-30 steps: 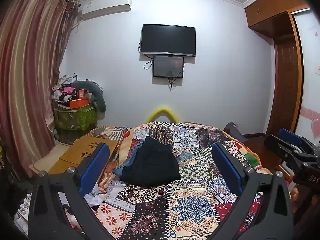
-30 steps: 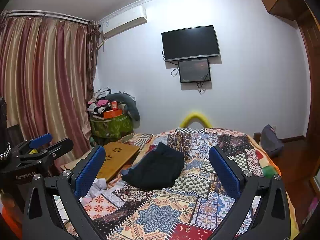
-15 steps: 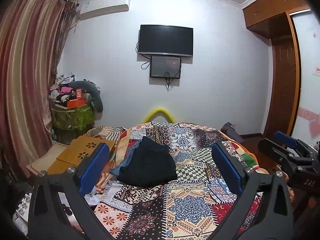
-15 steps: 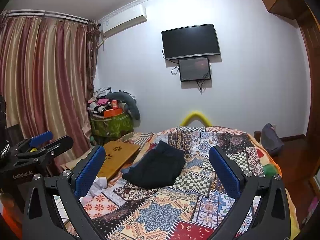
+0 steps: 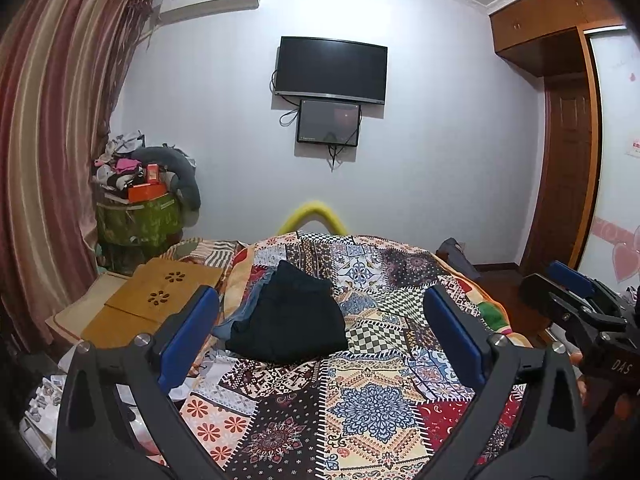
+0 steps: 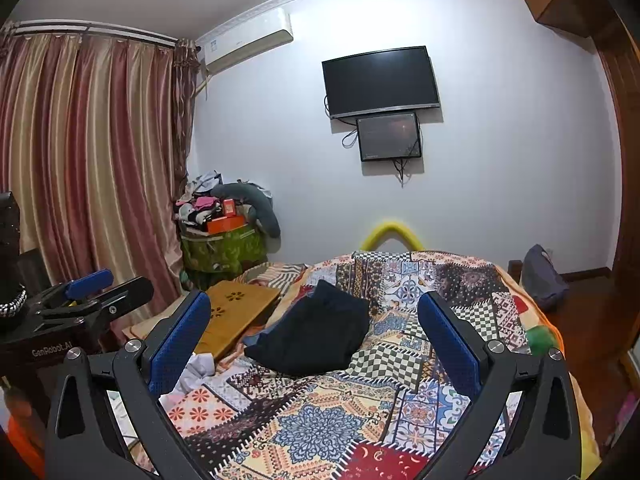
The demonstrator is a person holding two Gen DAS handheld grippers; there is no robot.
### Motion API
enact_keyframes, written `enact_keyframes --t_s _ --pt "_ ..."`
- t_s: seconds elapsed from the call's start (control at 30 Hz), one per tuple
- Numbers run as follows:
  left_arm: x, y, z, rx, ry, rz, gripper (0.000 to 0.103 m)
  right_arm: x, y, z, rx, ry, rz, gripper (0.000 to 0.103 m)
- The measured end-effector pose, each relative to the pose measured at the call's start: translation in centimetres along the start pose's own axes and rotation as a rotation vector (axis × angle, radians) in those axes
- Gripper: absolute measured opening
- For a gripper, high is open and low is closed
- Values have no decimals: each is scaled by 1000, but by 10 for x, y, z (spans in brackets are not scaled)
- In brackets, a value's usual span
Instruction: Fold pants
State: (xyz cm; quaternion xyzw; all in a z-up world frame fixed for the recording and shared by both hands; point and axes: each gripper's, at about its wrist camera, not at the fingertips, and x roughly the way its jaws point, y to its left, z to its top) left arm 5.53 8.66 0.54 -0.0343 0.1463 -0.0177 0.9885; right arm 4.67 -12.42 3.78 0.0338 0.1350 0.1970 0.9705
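Dark folded pants (image 5: 289, 320) (image 6: 316, 330) lie in a heap on the patchwork quilt (image 5: 372, 396) (image 6: 320, 416) of the bed, left of its middle, on top of some blue denim (image 5: 236, 318). My left gripper (image 5: 320, 332) stands open, well short of the pants, its blue pads wide apart and nothing between them. My right gripper (image 6: 314, 336) is open too, held back from the bed. Each gripper shows at the edge of the other's view: the right one (image 5: 576, 300) at far right, the left one (image 6: 92, 296) at far left.
A wooden lap tray (image 5: 160, 296) (image 6: 232, 312) rests on the bed's left side beside crumpled white cloth (image 6: 196, 368). A cluttered green bin (image 5: 136, 216) stands by the striped curtain (image 5: 44, 152). A TV (image 5: 332, 68) hangs on the far wall. A wooden door (image 5: 568, 176) is at right.
The left wrist view has shifted slightly, so the room slides a little left in it. The pants lie as before and both grippers stay open.
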Motion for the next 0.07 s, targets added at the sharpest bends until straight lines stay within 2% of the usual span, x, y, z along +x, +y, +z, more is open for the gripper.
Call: enact_keyframes --t_s 0.07 --pt "1 1 -1 4 4 0 103 0 0 0 3 2 1 103"
